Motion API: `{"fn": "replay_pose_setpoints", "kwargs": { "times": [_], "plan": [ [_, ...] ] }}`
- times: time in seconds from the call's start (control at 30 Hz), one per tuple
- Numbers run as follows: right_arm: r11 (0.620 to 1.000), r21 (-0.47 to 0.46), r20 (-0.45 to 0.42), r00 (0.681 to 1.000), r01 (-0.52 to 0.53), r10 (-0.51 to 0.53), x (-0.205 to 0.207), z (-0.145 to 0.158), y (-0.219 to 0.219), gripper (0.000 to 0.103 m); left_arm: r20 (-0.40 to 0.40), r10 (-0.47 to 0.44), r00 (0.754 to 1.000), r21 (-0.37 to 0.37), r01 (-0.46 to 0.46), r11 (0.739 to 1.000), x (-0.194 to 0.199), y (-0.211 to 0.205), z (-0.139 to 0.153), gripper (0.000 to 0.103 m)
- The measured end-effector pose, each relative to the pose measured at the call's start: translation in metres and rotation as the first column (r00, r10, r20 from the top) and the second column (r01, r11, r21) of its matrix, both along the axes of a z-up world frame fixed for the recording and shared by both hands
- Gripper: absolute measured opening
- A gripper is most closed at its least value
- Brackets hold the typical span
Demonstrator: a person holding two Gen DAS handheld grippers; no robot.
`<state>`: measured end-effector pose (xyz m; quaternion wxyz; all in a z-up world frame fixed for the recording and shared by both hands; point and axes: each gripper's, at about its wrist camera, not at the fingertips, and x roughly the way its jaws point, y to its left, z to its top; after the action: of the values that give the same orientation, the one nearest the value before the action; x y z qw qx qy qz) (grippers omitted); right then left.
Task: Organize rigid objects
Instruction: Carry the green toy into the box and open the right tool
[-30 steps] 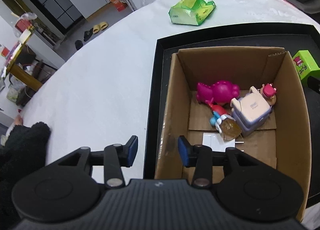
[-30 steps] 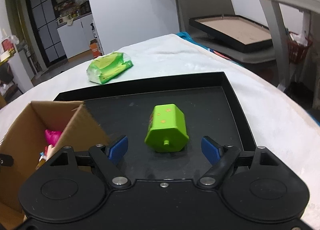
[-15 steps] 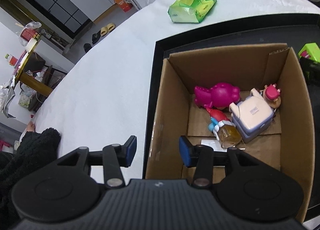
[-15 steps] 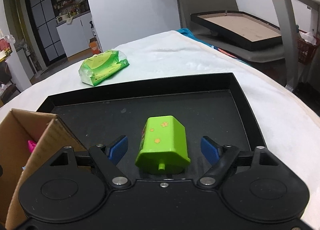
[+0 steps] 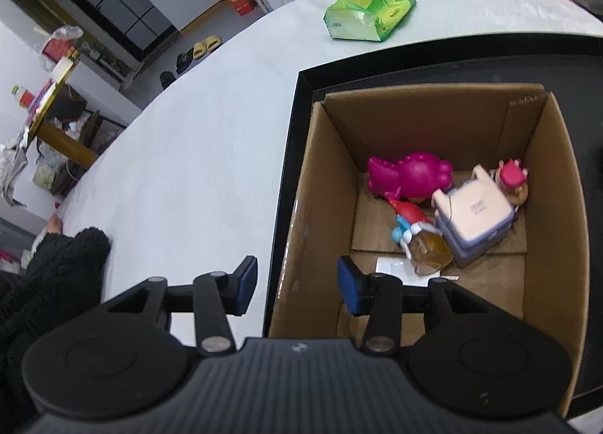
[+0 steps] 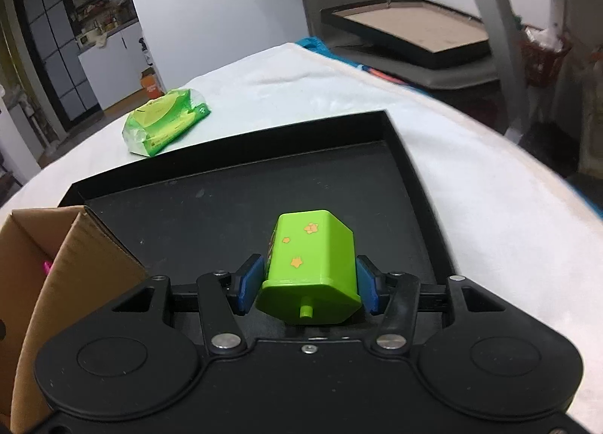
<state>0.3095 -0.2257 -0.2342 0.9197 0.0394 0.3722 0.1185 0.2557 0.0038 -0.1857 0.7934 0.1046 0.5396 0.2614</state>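
In the right wrist view a lime-green toy block with orange stars lies on the black tray. My right gripper is closing around it, and both blue pads touch its sides. In the left wrist view an open cardboard box stands on the same tray. Inside it lie a pink figure, a pale lilac box-shaped toy, a small red-capped figure and a little doll. My left gripper stands open astride the box's near left wall, its pads clear of the cardboard.
A green tissue pack lies on the white cloth beyond the tray. The box's corner stands just left of the right gripper. A person's dark fuzzy sleeve rests at the table's left edge. A chair with a framed board stands beyond the table.
The right gripper has moved forward over the green block and its jaws have come in from wide apart to touch both its sides. The left gripper has hardly moved.
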Motion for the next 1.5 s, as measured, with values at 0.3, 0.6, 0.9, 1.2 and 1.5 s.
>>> {"fn": "replay_pose_setpoints", "kwargs": {
  "times": [0.3,0.6,0.9,1.2,1.5],
  "plan": [
    [0.999,-0.028,-0.026,0.999,0.040,-0.041,-0.031,0.025,-0.019,0.051,0.031,0.031,0.999,-0.066,-0.029,0.997,0.010,-0.008,0.014,0.046],
    [0.996,-0.065,0.020,0.998,0.068,-0.067,-0.056,0.065,-0.018,0.051,0.089,0.015,0.996,-0.127,-0.003,0.992,-0.002,-0.010,0.033,0.049],
    [0.995,-0.092,0.048,0.998,0.050,-0.046,-0.081,0.092,0.007,0.051,0.158,0.014,0.987,-0.266,0.029,0.964,-0.027,0.014,0.041,0.046],
    [0.989,-0.147,0.058,0.997,-0.032,0.041,-0.094,0.112,0.050,0.051,0.188,0.009,0.982,-0.345,0.058,0.937,-0.041,0.035,0.040,0.040],
    [0.978,-0.153,0.047,0.987,-0.144,0.153,-0.099,0.117,0.106,0.051,0.169,0.025,0.985,-0.422,0.049,0.905,-0.045,0.066,0.024,0.014]
  ]
}}
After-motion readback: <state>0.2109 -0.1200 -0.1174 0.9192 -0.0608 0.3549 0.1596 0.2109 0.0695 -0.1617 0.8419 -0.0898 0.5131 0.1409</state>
